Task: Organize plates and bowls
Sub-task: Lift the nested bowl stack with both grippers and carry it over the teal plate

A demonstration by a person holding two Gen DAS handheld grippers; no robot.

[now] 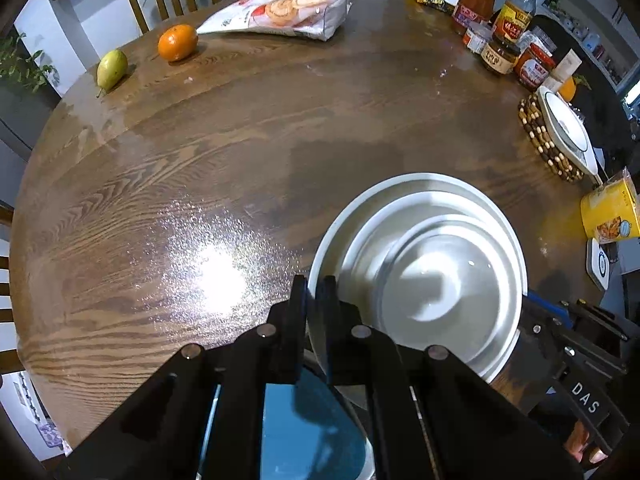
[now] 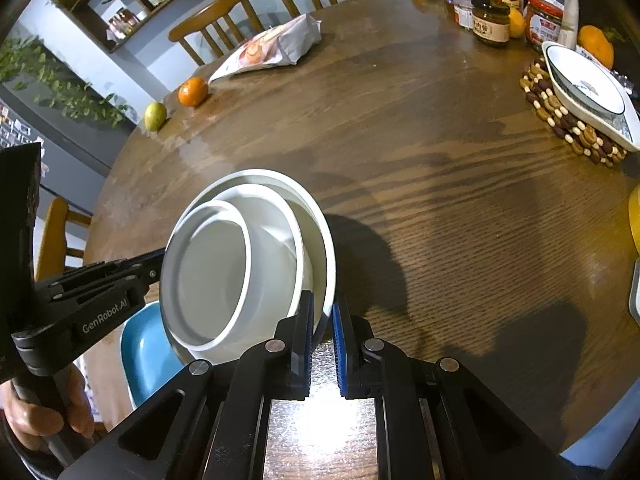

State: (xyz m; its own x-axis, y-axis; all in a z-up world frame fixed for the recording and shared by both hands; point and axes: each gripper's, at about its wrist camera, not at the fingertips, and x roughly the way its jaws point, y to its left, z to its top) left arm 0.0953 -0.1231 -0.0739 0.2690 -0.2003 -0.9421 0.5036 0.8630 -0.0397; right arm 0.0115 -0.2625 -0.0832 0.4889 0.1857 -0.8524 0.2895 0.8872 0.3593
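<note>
A stack of white dishes, a large plate [image 1: 340, 216] with a smaller plate [image 1: 372, 236] and a bowl [image 1: 436, 276] nested in it, is held tilted above the wooden table [image 1: 224, 168]. My left gripper [image 1: 316, 292] is shut on the large plate's near left rim. My right gripper [image 2: 323, 312] is shut on the plate's right rim [image 2: 326, 264]; the bowl [image 2: 212, 272] shows in the right wrist view. A blue plate [image 2: 144, 352] lies below the stack, also seen under the left gripper [image 1: 316, 432].
A white dish [image 2: 588, 88] sits on a beaded trivet [image 2: 560, 120] at the right. Jars and bottles [image 1: 500, 32] stand at the far right. A snack bag [image 1: 280, 16], an orange [image 1: 178, 42] and a pear [image 1: 112, 68] lie at the far side. Chairs ring the table.
</note>
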